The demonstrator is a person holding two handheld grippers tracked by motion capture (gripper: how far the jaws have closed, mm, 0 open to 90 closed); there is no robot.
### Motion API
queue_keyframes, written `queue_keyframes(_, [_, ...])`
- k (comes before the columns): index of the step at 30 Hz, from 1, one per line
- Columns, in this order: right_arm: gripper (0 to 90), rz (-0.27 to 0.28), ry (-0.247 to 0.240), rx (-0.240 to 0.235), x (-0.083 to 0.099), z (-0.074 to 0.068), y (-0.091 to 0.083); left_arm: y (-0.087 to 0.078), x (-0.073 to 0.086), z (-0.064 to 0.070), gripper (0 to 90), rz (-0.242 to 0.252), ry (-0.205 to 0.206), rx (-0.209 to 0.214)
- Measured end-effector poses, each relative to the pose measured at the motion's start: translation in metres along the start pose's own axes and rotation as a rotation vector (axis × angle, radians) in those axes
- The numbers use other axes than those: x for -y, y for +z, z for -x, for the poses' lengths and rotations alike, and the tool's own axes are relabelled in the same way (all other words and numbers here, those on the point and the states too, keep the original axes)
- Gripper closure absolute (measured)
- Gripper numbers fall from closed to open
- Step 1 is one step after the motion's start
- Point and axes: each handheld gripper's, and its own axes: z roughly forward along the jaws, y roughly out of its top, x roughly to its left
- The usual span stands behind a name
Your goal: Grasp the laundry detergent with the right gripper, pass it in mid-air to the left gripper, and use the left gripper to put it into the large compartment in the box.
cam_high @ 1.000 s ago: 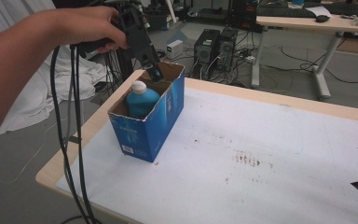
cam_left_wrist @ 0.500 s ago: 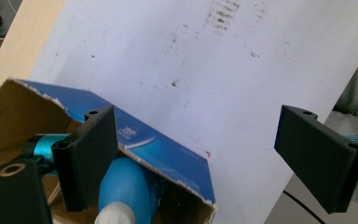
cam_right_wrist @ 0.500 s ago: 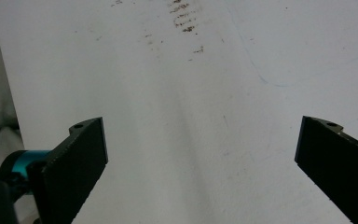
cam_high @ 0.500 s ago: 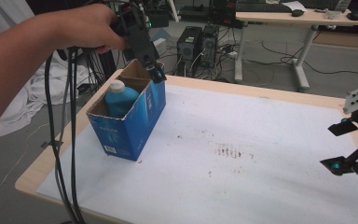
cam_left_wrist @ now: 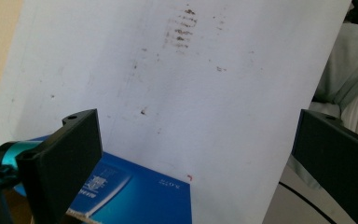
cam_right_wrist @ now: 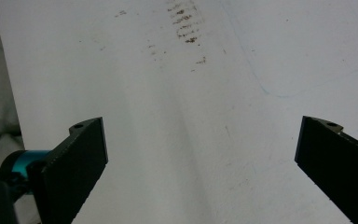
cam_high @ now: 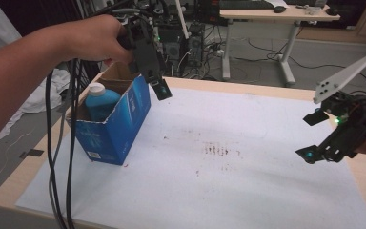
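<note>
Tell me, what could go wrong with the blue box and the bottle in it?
The left gripper hovers open right beside the blue box, so a careless swing might knock the box over with the blue bottle inside. The black cables hang down next to the box and could snag it. The box also stands near the table edge, so a hard bump might push it off.

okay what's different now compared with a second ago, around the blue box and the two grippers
The right gripper has come further in over the table's right edge, jaws open and empty. The left gripper has lifted slightly off the blue box rim and hangs open beside it. The blue bottle remains upright inside the box, and the stained white sheet is unchanged.
</note>
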Motion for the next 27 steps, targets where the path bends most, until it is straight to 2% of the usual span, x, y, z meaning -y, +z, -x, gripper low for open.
queue_keyframes(6, [1.7, -0.001, 0.001, -0.006, -0.003, -0.001, 0.002, 0.014, -0.015, 0.005, 1.7, -0.002, 0.012, -0.023])
queue_keyframes(10, [1.7, -0.012, -0.001, -0.009, -0.005, -0.001, 0.005, 0.023, -0.022, 0.008, 1.7, 0.000, 0.052, 0.004])
queue_keyframes(15, [1.7, -0.014, -0.003, -0.016, -0.007, 0.001, 0.006, 0.037, -0.030, 0.011, 1.7, -0.011, 0.076, 0.026])
queue_keyframes(27, [1.7, -0.030, -0.005, -0.022, -0.009, 0.002, 0.009, 0.059, -0.036, 0.017, 1.7, -0.002, 0.096, 0.054])
